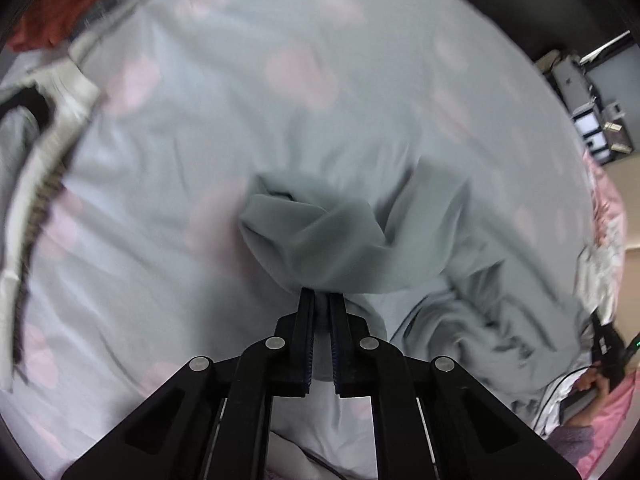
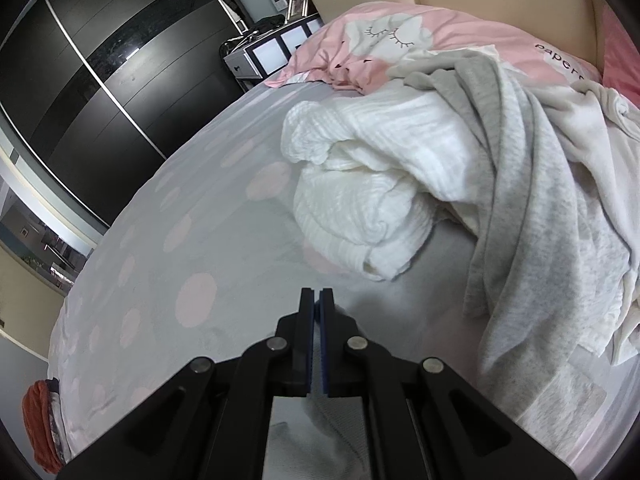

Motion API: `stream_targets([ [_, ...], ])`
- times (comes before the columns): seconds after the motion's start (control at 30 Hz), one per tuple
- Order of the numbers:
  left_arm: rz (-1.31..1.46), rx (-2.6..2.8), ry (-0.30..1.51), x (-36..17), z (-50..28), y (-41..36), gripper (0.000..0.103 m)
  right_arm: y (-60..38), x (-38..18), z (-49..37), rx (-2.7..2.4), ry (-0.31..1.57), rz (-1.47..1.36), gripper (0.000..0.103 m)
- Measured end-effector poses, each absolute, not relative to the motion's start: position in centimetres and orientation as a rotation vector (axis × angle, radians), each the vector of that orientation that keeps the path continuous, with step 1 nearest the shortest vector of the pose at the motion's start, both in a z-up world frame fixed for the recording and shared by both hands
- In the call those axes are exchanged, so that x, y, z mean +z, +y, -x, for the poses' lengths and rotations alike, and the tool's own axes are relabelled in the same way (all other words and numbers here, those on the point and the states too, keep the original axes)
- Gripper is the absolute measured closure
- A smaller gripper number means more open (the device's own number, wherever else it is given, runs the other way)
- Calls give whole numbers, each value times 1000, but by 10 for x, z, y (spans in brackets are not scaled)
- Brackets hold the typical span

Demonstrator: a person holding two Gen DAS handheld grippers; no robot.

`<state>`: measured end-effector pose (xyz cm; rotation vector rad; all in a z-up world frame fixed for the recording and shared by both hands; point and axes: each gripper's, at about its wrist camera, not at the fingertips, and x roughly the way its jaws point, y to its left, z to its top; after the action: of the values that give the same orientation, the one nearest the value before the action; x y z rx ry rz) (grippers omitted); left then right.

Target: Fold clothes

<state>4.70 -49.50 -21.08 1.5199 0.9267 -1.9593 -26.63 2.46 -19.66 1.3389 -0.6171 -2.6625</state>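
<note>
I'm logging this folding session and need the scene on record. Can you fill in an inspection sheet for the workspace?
Surface: bed sheet, pale grey with pink dots, wrinkled.
Job's things: grey-green garment, bunched, pinched by the left tongs.
Clutter: white textured cloth and grey knit top heaped near the pink pillow; red cloth.
Grippers: right tongs closed on a sliver of pale fabric.
Cables: thin dark cable at the bed edge.
Surroundings: dark wardrobe, white nightstand.
</note>
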Motion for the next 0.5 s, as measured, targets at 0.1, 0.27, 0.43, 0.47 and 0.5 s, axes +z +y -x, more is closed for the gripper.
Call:
stream_targets([
  [0.1,-1454,-1978,875,-183,-51,-513,97,26,-197,268,-2662,-627,-1345,101],
  [0.27,-1408,-1863,706,-162,-77,-566,97,25,-199,271,-2665,-627,-1350,101],
  [0.43,-1396,-1753,680,-169,-100,-622,97,23,-202,274,-2668,-620,-1367,101],
  [0.47,-1398,-1744,691,-173,-101,-628,97,23,-202,274,-2669,-617,-1368,101],
  [0.5,-1400,-1741,703,-178,-99,-633,96,22,-202,274,-2670,-614,-1370,101],
])
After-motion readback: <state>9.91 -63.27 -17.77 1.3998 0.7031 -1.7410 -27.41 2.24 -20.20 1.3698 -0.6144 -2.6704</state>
